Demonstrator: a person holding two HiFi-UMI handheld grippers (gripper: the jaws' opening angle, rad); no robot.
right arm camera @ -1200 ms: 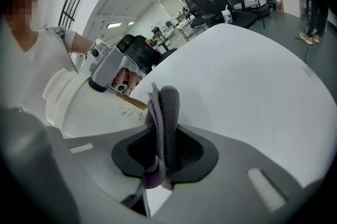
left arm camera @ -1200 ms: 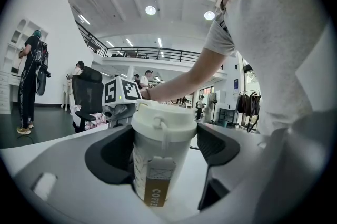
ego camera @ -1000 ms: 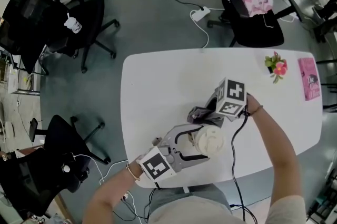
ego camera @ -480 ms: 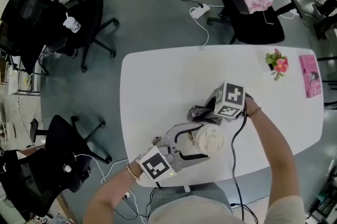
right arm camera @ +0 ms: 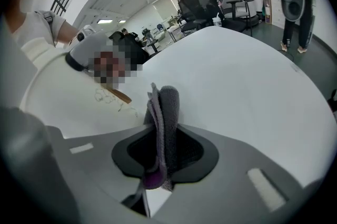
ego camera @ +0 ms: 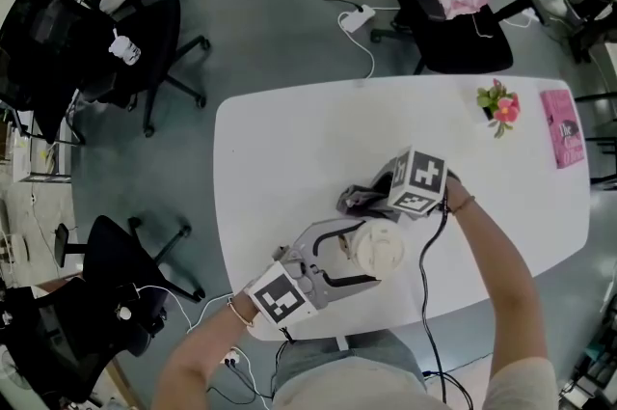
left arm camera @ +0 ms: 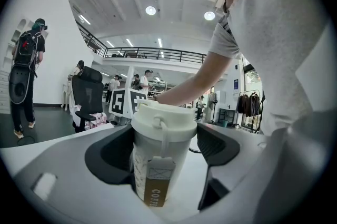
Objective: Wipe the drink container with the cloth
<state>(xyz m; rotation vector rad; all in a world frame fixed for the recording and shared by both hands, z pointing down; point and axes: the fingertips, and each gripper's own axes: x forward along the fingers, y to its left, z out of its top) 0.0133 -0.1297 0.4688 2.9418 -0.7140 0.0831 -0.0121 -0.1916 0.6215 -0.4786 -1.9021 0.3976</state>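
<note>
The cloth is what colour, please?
The cloth is grey; right gripper view shows it best.

**Camera setup: one overhead, two at jaw level**

Head cam sits high and faces steeply down; the whole white table [ego camera: 289, 138] is in frame. Left gripper [ego camera: 366, 251] cam sits low by the tabletop, faces along its jaws and slightly up, with the coffee cup [left arm camera: 162, 149] very close. Right gripper [ego camera: 381, 196] cam faces along its jaws across the tabletop, with the cloth [right arm camera: 164, 128] very close. All three views share the cup.
</note>
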